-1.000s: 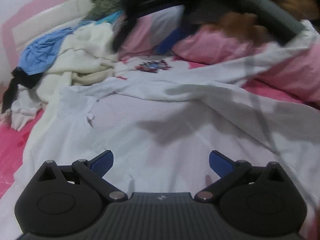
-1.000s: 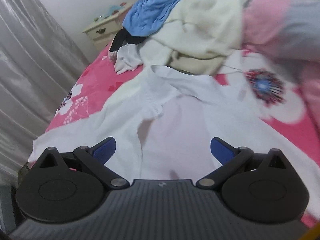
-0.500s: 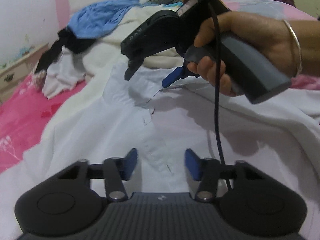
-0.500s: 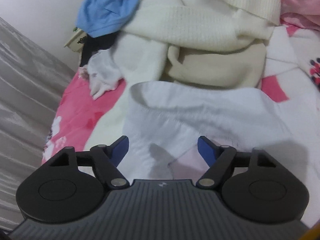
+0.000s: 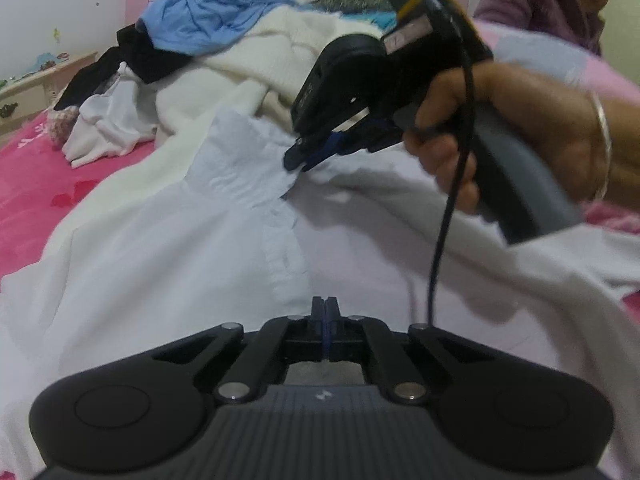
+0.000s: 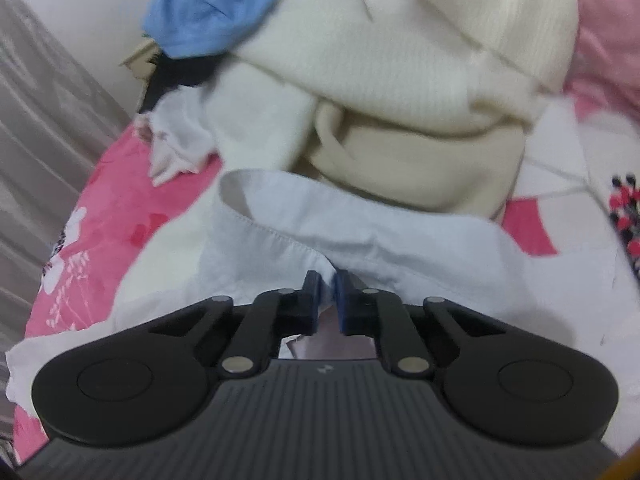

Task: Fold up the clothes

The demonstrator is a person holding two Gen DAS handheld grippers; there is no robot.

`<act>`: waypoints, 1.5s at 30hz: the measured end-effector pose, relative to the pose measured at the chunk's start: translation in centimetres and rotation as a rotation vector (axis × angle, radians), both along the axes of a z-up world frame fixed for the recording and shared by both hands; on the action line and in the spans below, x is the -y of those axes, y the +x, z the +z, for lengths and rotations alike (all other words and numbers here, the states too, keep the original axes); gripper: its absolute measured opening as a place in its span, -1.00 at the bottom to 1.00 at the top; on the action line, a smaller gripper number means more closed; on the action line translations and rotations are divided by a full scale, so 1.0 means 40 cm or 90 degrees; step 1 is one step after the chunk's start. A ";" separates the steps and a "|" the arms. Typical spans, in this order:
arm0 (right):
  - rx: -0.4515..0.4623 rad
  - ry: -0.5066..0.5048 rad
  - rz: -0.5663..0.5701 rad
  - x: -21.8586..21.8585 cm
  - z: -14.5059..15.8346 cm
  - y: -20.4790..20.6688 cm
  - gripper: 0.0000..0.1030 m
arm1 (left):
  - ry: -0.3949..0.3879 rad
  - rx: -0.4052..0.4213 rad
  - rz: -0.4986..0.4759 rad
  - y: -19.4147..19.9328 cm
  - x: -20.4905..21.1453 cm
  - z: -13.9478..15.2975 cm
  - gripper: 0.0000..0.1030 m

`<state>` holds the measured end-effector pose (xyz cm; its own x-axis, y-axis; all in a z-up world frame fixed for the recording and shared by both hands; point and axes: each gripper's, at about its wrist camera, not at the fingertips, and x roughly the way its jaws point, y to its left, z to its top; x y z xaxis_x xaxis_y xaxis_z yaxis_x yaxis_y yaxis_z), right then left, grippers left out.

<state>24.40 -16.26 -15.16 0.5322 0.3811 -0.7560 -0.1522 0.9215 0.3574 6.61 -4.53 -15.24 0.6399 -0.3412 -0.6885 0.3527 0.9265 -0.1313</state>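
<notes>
On the pink bed (image 5: pixel 28 184), the white shirt (image 5: pixel 168 264) lay spread, the right hand-held gripper (image 6: pixel 327 284) pinching its collar and the left hand-held gripper (image 5: pixel 325 305) clamped on its placket, probably to straighten the front for folding.

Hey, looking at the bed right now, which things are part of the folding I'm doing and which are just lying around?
In the job:
white shirt, laid out flat
left tongs, shut on its placket
right tongs, shut on its collar

Lying about:
cream sweater
blue garment
black garment
pink floral bedsheet
bedside cabinet
</notes>
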 end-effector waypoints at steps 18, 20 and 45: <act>0.147 -0.056 -0.018 -0.040 -0.011 0.006 -0.91 | -0.095 -0.050 -0.065 0.014 0.014 -0.058 -0.93; 0.147 -0.070 -0.021 -0.041 -0.010 0.014 -0.84 | -0.113 -0.056 -0.063 0.013 0.002 -0.052 -0.60; 0.191 -0.176 -0.103 0.346 0.580 -0.662 0.23 | -0.276 -0.058 -0.011 -0.171 -0.260 0.286 0.29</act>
